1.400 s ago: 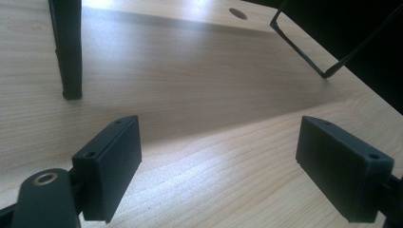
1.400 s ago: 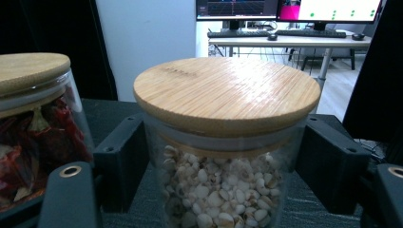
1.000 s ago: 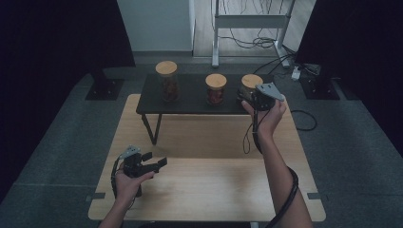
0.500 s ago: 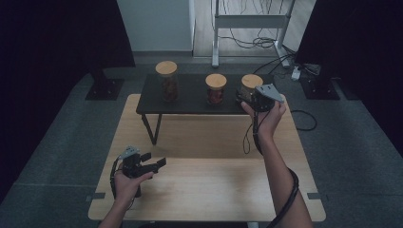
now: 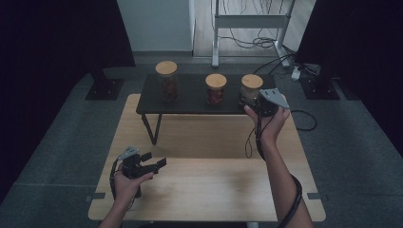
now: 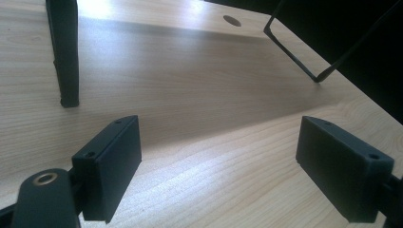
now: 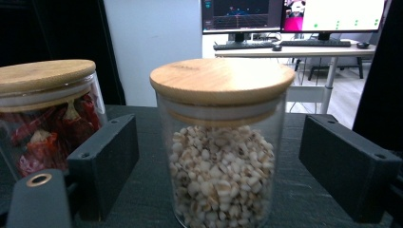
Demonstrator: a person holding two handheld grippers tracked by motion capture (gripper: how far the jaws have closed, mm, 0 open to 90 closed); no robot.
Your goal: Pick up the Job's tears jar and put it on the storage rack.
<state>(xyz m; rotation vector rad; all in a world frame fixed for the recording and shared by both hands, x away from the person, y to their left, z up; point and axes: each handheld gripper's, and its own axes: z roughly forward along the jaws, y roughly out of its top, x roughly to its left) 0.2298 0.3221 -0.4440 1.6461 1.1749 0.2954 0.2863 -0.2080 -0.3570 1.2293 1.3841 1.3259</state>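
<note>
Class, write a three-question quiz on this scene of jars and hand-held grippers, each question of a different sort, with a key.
1. True or false: the right hand-held gripper is shut on the grain jar.
2. Multiple choice: How many wooden-lidded jars stand on the black shelf? A two; B three; C four.
3. Fill in: the left hand-held gripper is held over the bare ______ table.

Key: 1 false, its jaws stand open either side of the jar; 2 B; 3 wooden.
</note>
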